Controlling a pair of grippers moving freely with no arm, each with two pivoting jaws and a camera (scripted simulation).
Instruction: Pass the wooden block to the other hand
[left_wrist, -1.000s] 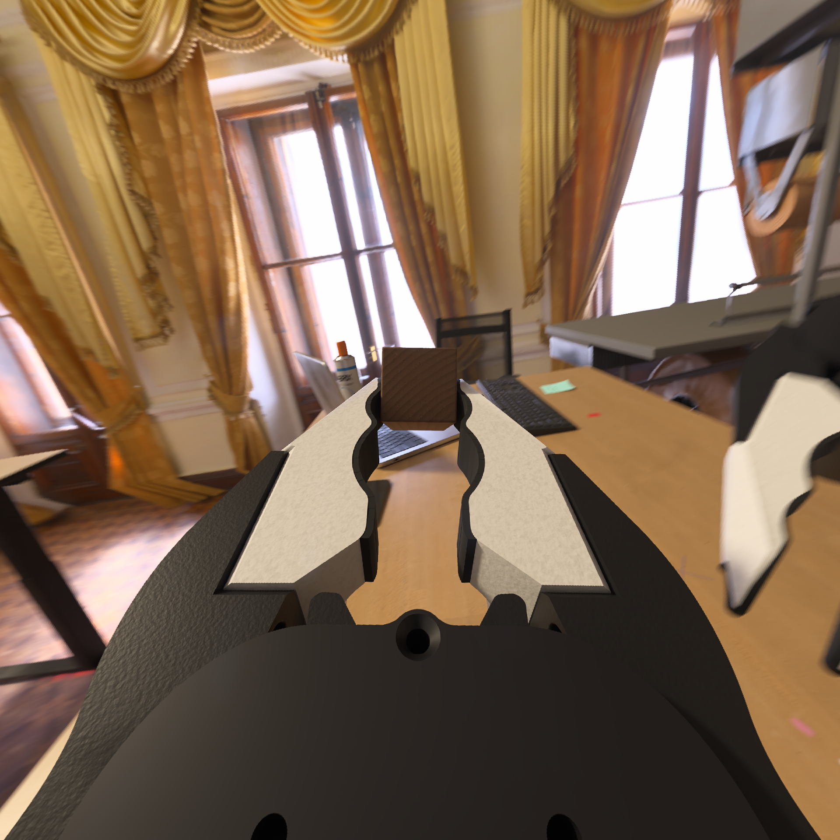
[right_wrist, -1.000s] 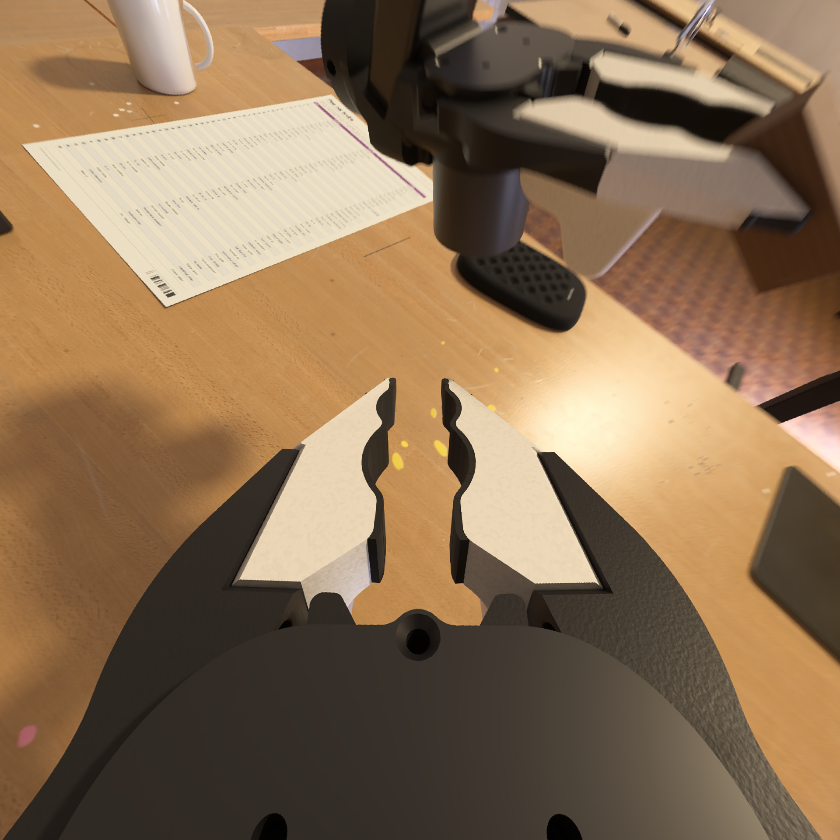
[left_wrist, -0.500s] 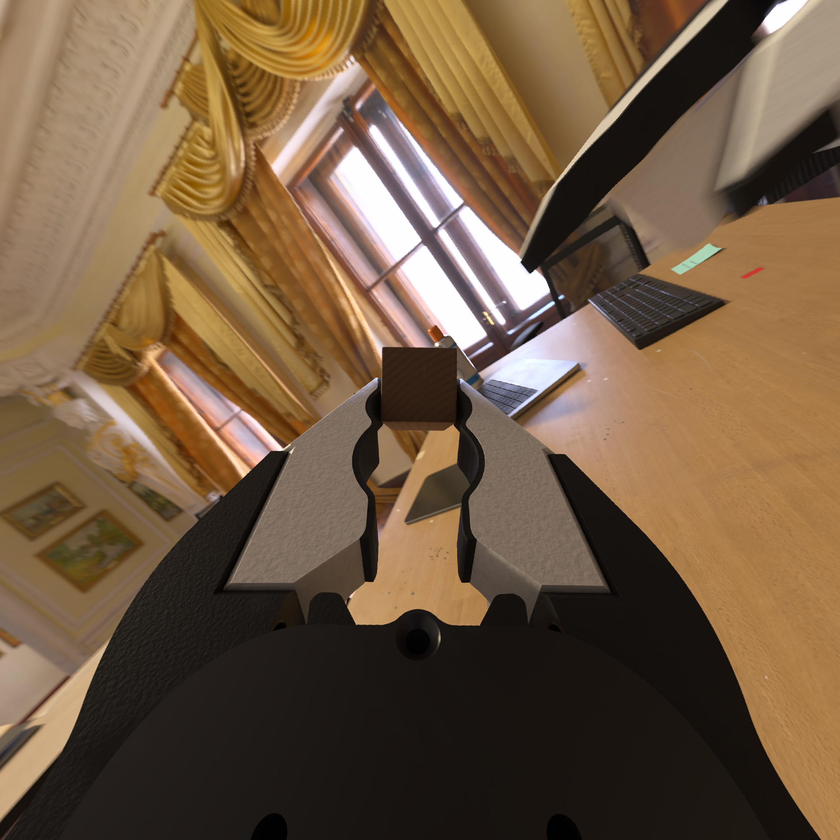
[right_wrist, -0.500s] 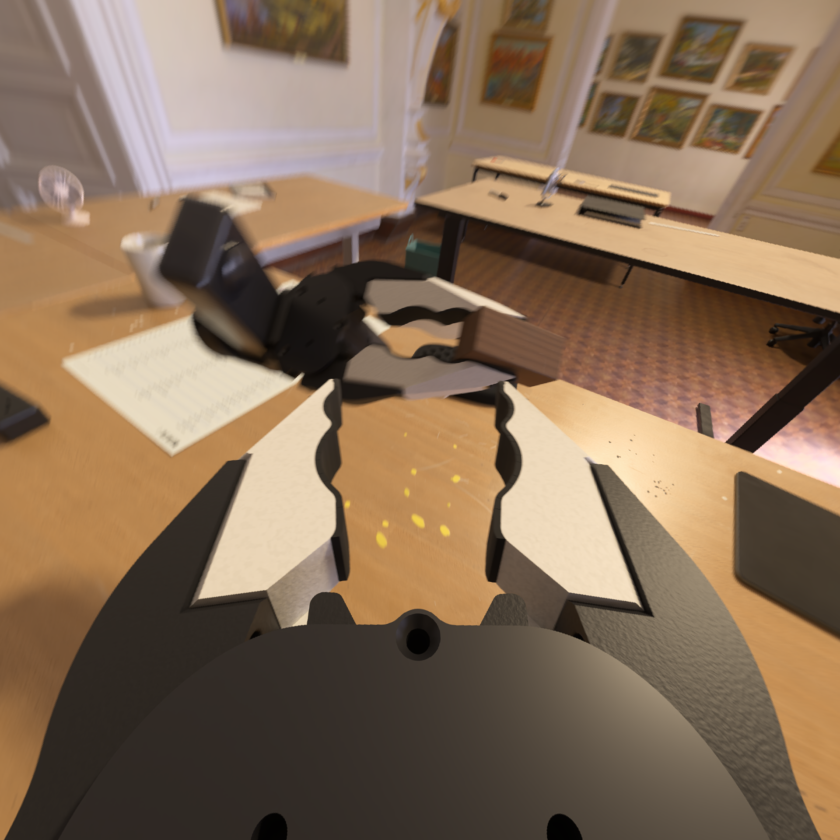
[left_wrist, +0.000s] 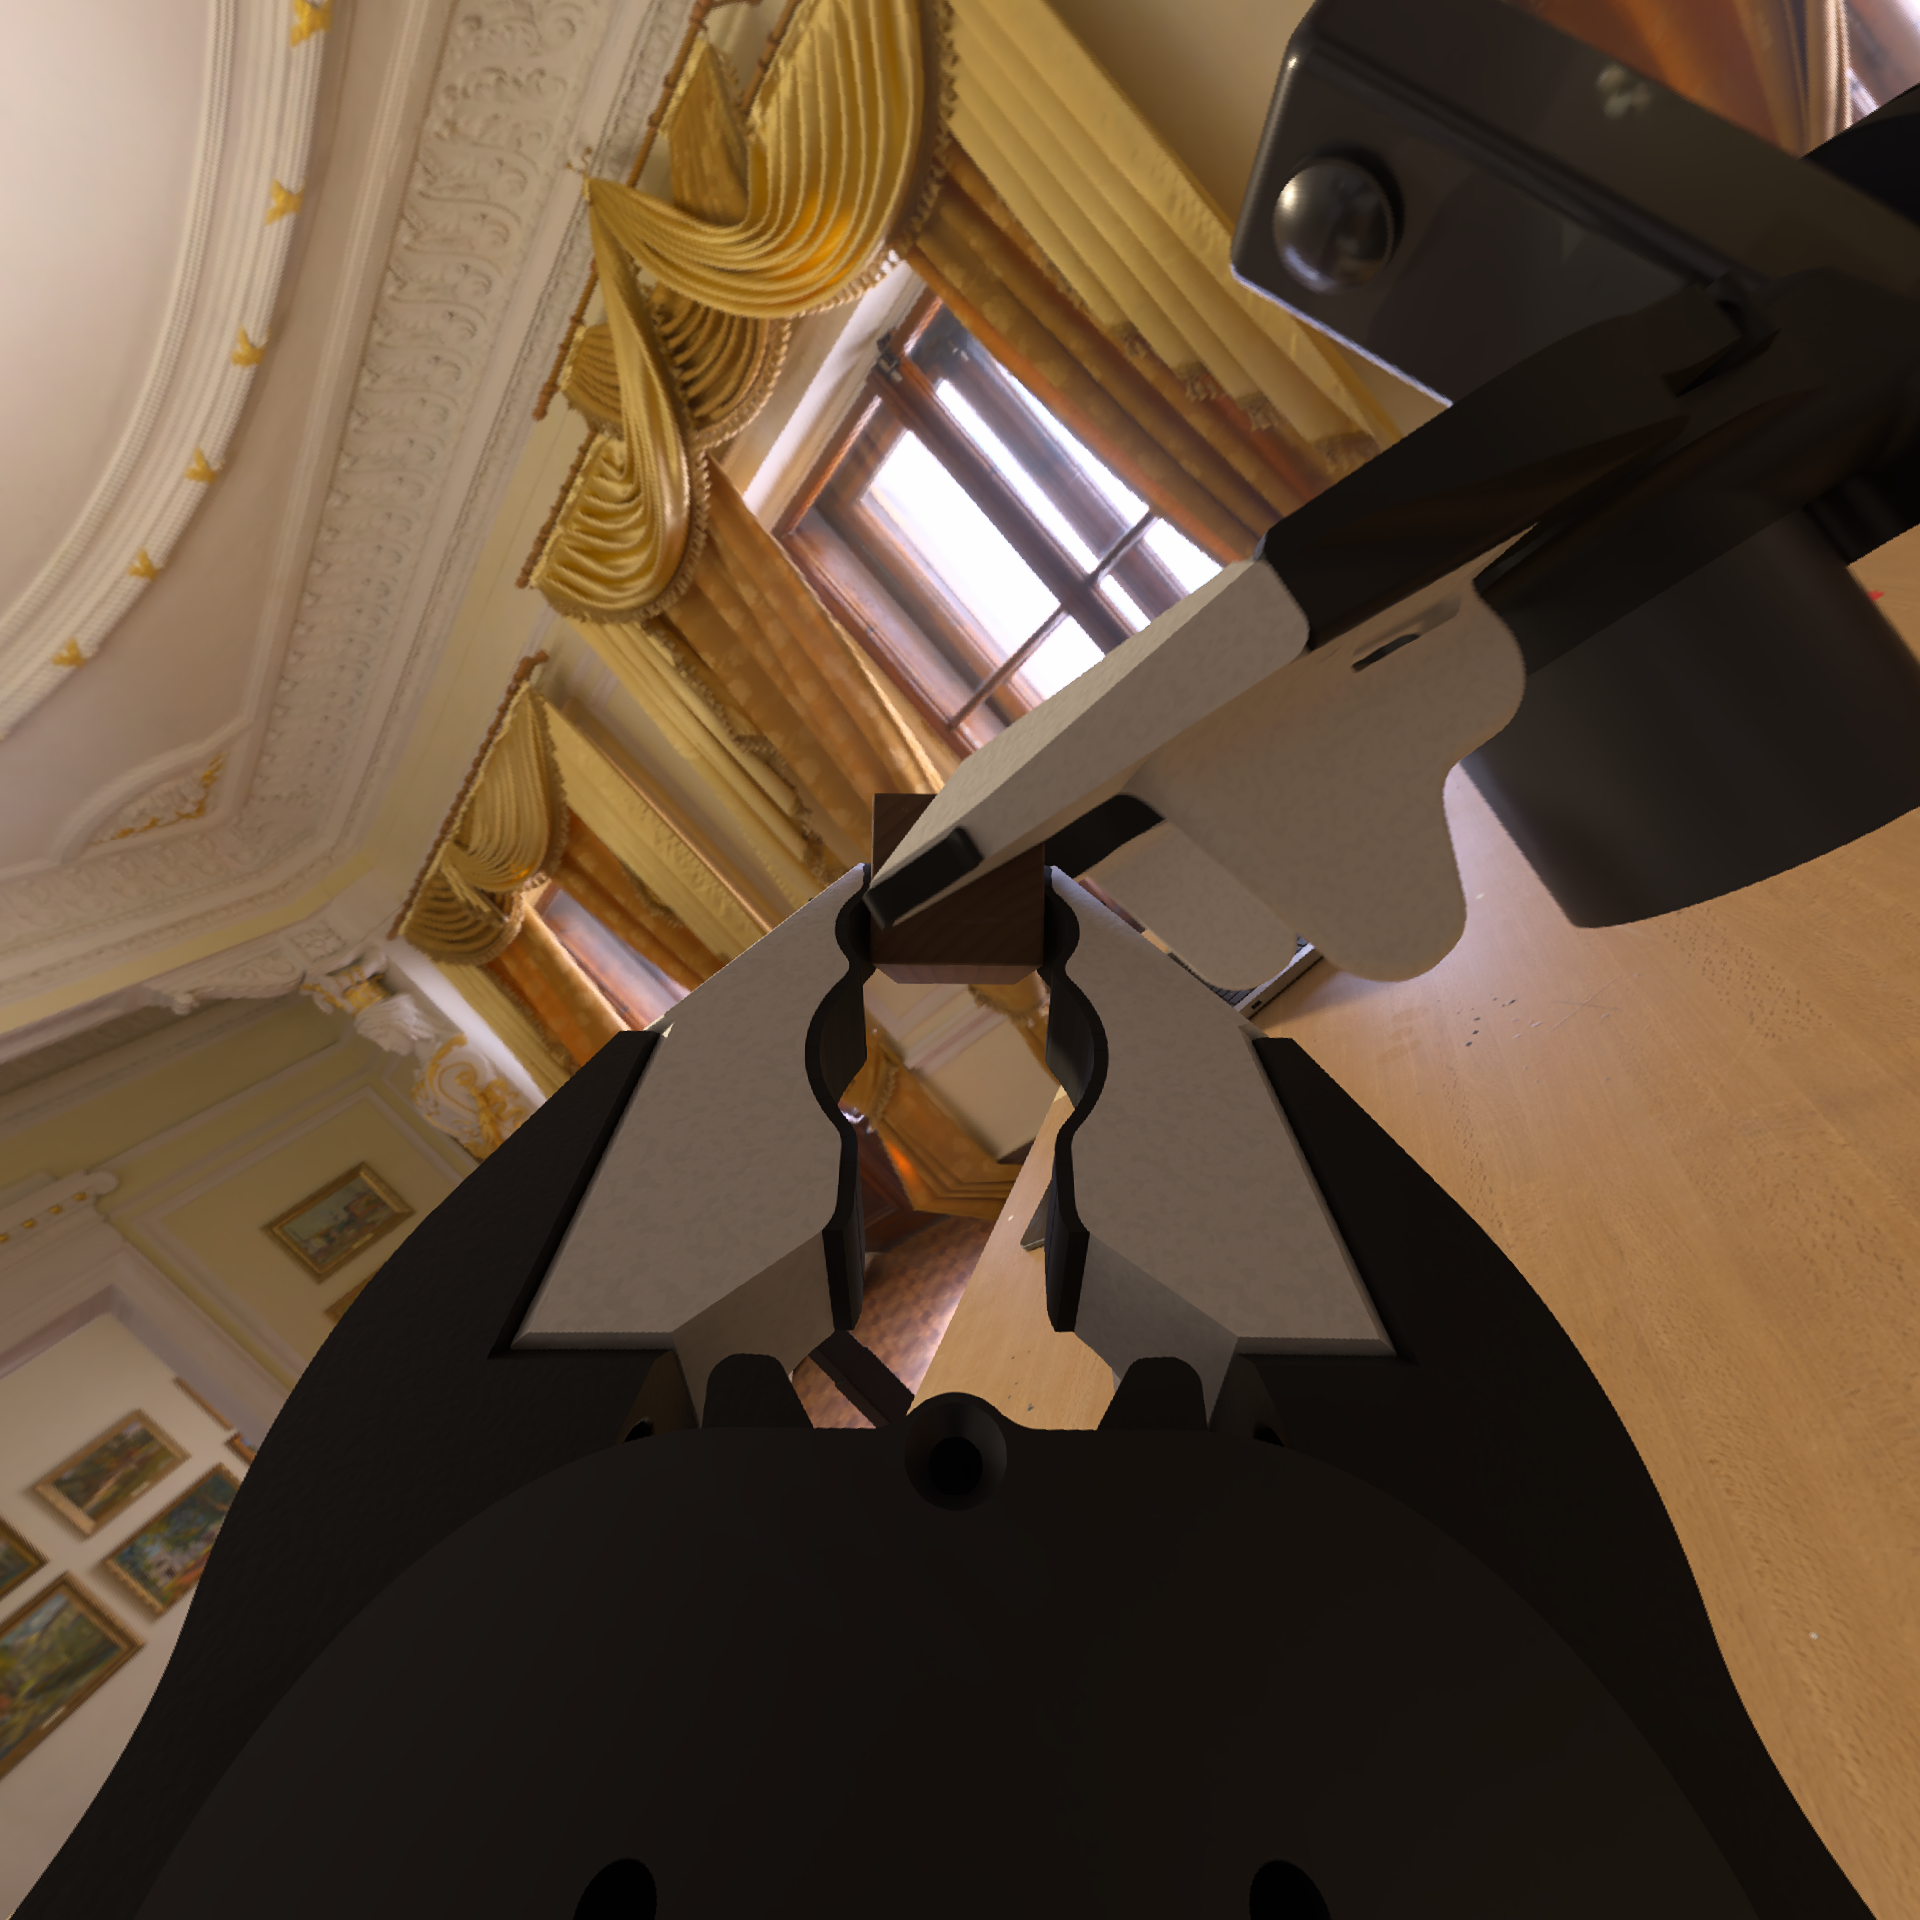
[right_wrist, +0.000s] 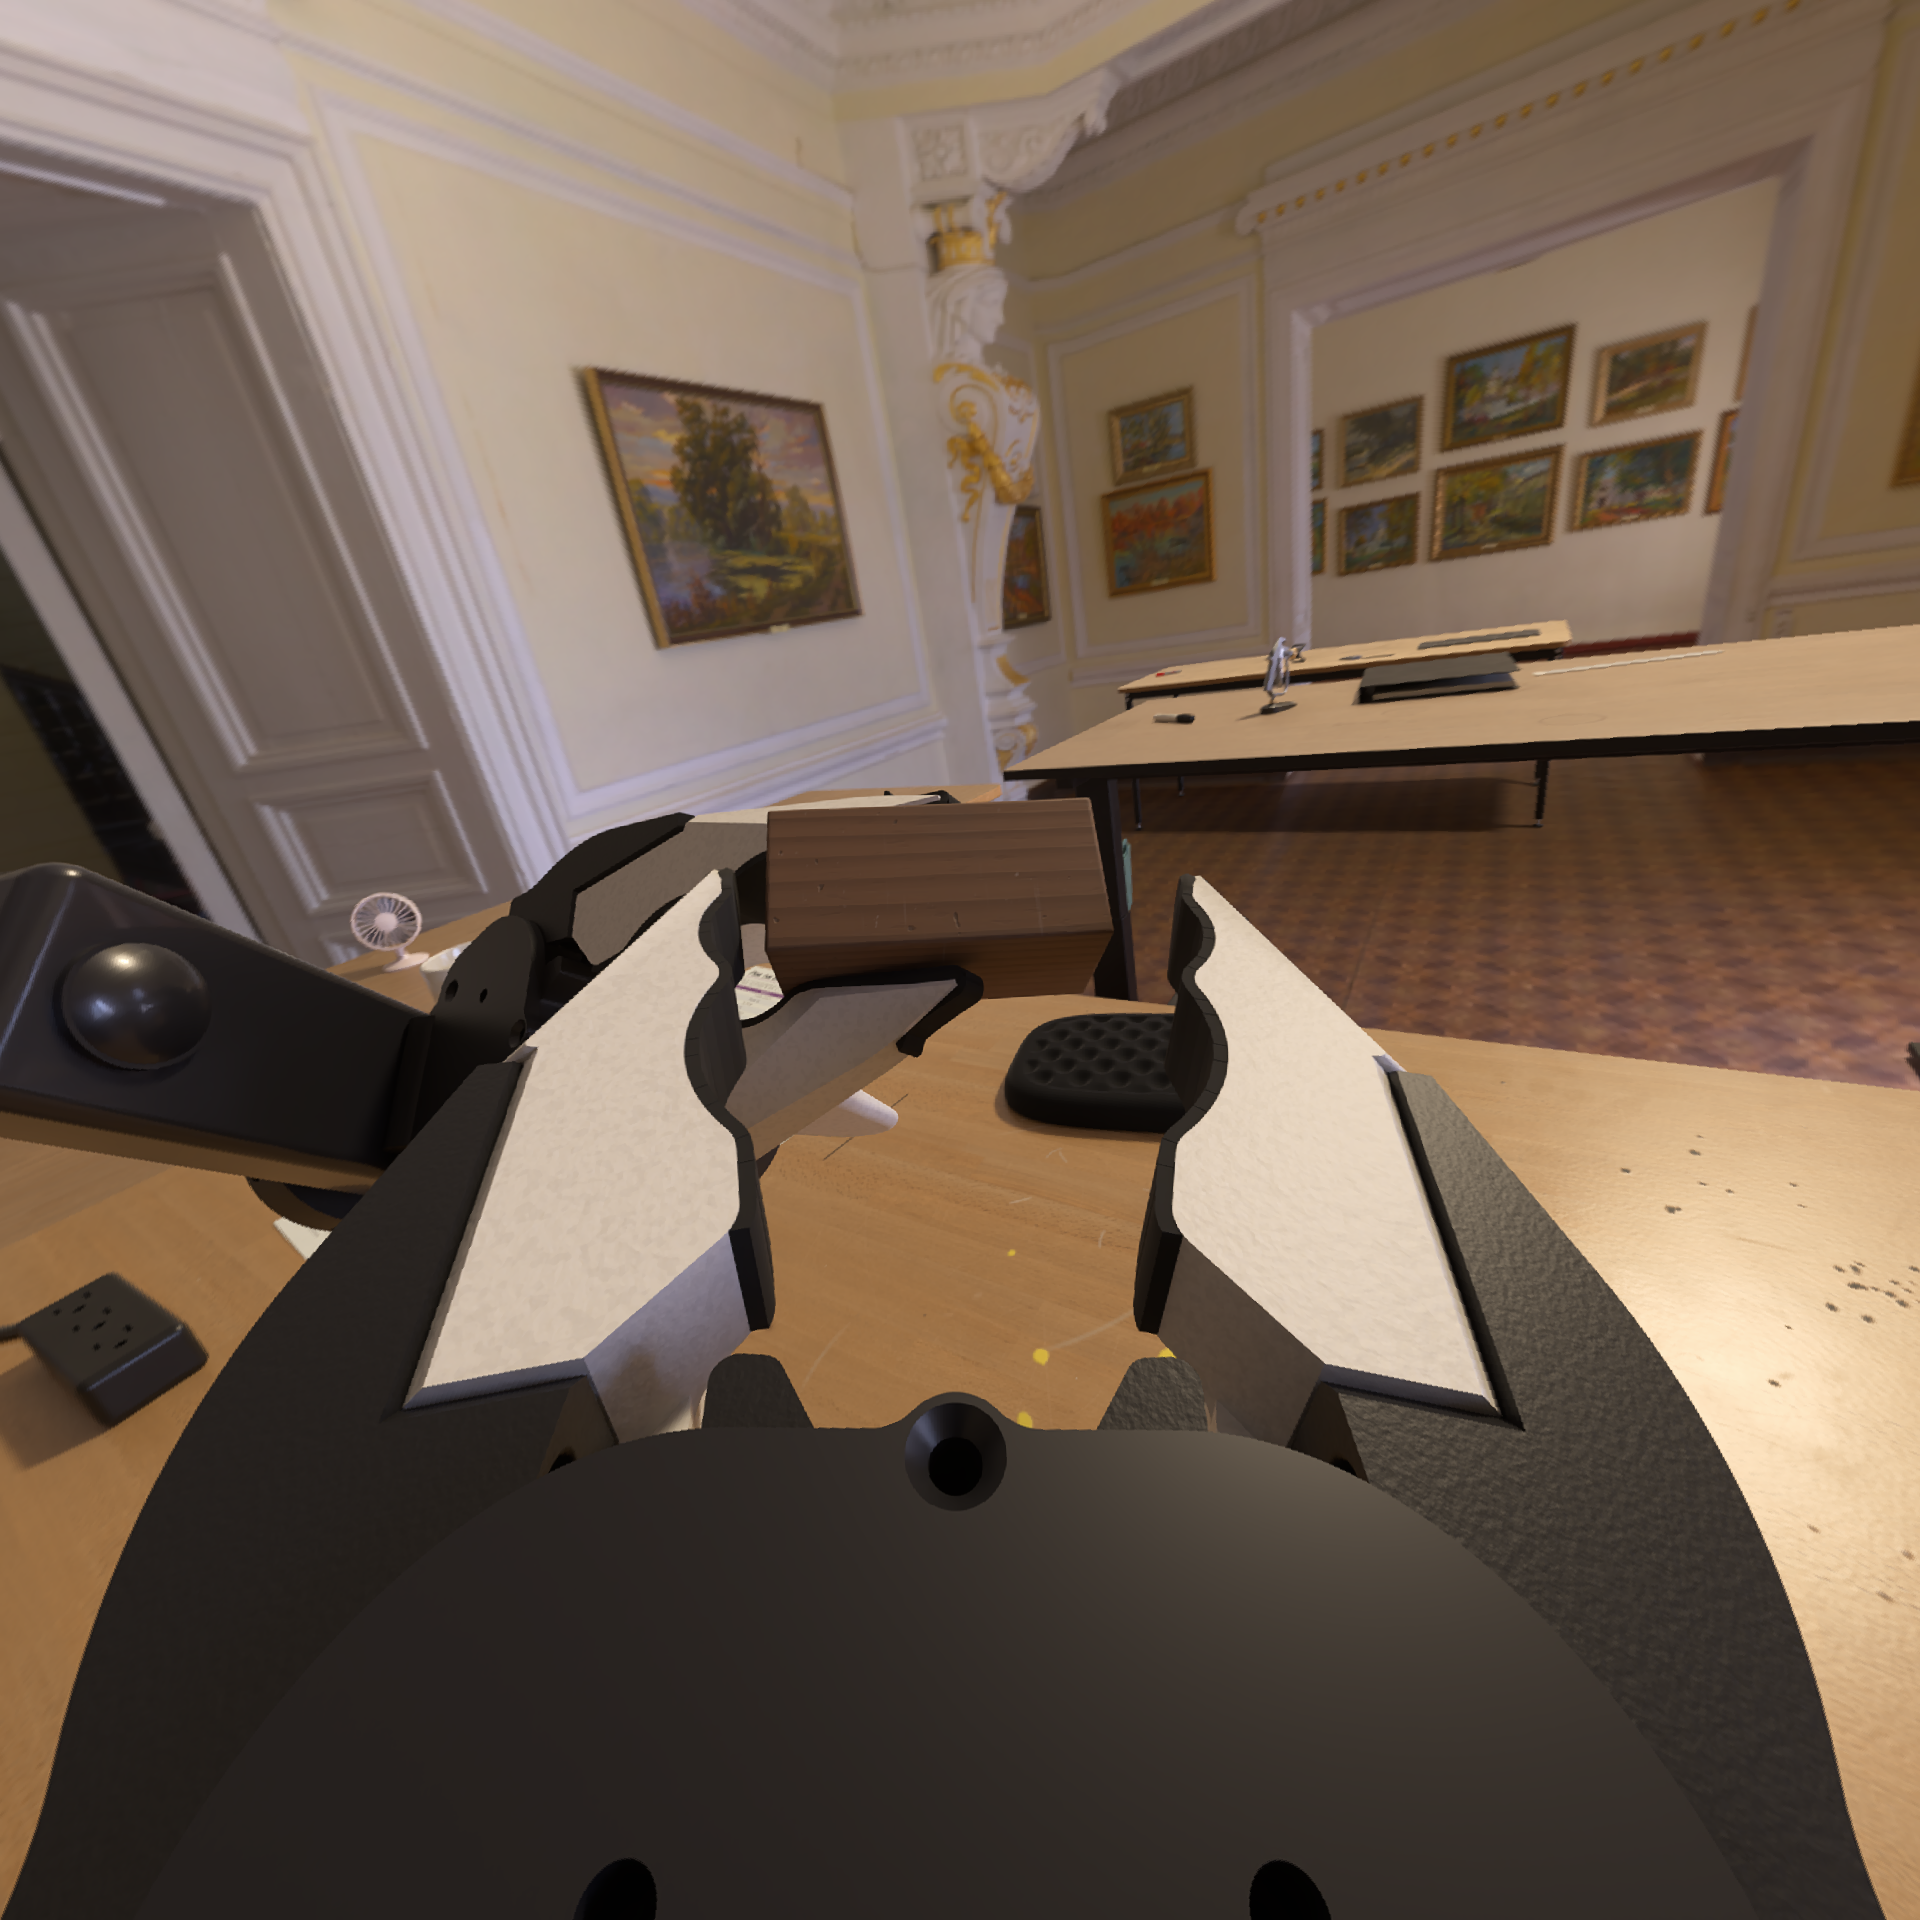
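The left tool (left_wrist: 956, 914) is clamped on the wooden block (right_wrist: 935, 894) at its very tips, above the desk (right_wrist: 1558, 1195). The right tool (right_wrist: 956, 935) is spread wide, the block between its tips but untouched. If the left lets go before the right closes, I judge the block drops. No container shows near either tool.

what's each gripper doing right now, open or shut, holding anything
Left gripper: shut on the brown rectangular wooden block.
Right gripper: open, fingers on either side of the block, not yet gripping it.
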